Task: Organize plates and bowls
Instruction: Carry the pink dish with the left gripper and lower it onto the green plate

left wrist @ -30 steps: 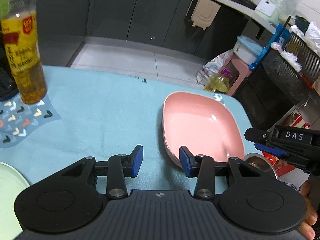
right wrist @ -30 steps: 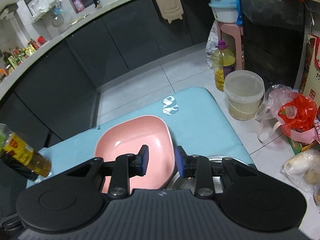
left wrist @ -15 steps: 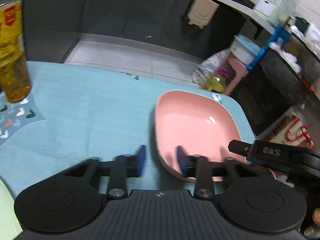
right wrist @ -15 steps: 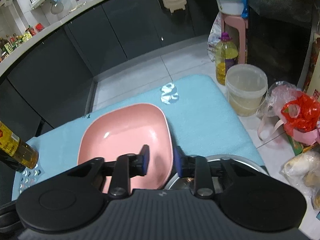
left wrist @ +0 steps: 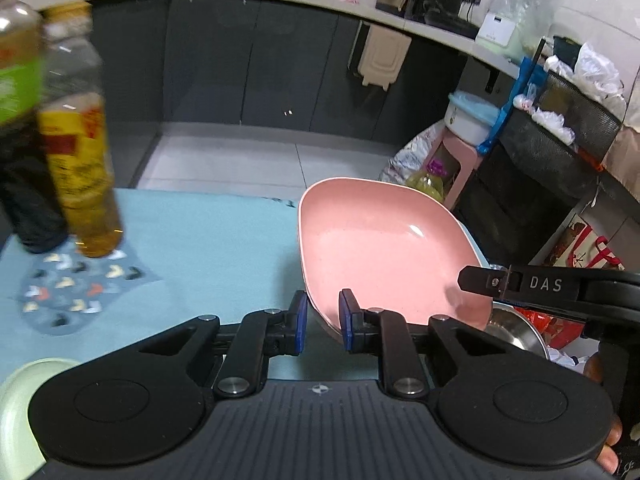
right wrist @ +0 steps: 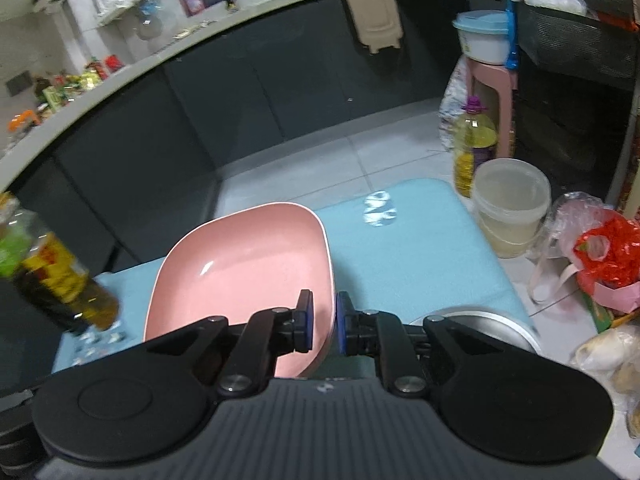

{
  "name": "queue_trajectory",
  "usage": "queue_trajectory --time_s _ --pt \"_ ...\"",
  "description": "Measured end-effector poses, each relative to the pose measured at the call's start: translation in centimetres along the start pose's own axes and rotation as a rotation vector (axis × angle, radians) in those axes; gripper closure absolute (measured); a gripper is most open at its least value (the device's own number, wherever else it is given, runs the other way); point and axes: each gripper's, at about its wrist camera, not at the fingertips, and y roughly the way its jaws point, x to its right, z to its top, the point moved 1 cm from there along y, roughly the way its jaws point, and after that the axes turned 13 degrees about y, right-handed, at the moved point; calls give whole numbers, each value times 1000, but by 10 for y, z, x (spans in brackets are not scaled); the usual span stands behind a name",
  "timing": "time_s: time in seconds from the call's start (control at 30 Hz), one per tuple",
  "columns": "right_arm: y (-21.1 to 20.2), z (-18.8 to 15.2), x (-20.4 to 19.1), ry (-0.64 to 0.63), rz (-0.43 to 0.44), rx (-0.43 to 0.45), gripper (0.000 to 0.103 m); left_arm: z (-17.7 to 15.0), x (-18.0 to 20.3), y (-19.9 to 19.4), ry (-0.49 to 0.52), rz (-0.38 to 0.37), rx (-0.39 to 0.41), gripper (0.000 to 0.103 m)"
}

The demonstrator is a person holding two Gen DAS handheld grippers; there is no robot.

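A pink squarish plate [left wrist: 380,248] hangs tilted above the blue tablecloth [left wrist: 208,248], its far edge raised. My left gripper [left wrist: 323,322] is shut on the plate's near-left rim, which sits pinched between the blue pads. At the plate's right edge, in the same view, reaches the right gripper's black finger [left wrist: 520,282]. In the right wrist view my right gripper [right wrist: 324,322] has its jaws closing on the near-right rim of the pink plate [right wrist: 248,264], the pads pressing on it. A steel bowl [right wrist: 480,318] sits just right of the plate.
Two drink bottles [left wrist: 80,160] stand on a patterned mat [left wrist: 76,288] at the left. A pale green plate [left wrist: 16,408] lies at the near left. The table's right edge drops to a floor with a bucket [right wrist: 510,212], oil jug [right wrist: 474,144] and bags [right wrist: 600,256].
Both grippers went from open to shut on the pink plate's rim. The plate has come up off the cloth and tilted; both views rose.
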Motion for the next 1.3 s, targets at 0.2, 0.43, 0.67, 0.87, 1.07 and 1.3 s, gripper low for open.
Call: queue_trajectory --time_s 0.2,0.43,0.67,0.87,1.07,1.3 --pt "-22 -15 -26 -44 67 -16 90 -16 -15 -42 -10 51 -7 87" --pt "-40 -41 -55 -116 91 -38 90 -39 -37 -84 -52 95 -30 86" --pt "-50 -61 -74 -157 107 -57 90 -57 -58 -112 -89 100 -24 86" --pt "-56 -78 -90 -189 119 -76 90 -70 -77 -132 -118 116 -12 86" --pt "-56 -98 -113 -228 126 -103 90 -85 -98 -144 -141 136 -10 86" --pt "-46 -123 -139 -276 115 -153 90 -103 -125 -147 -171 160 -31 86"
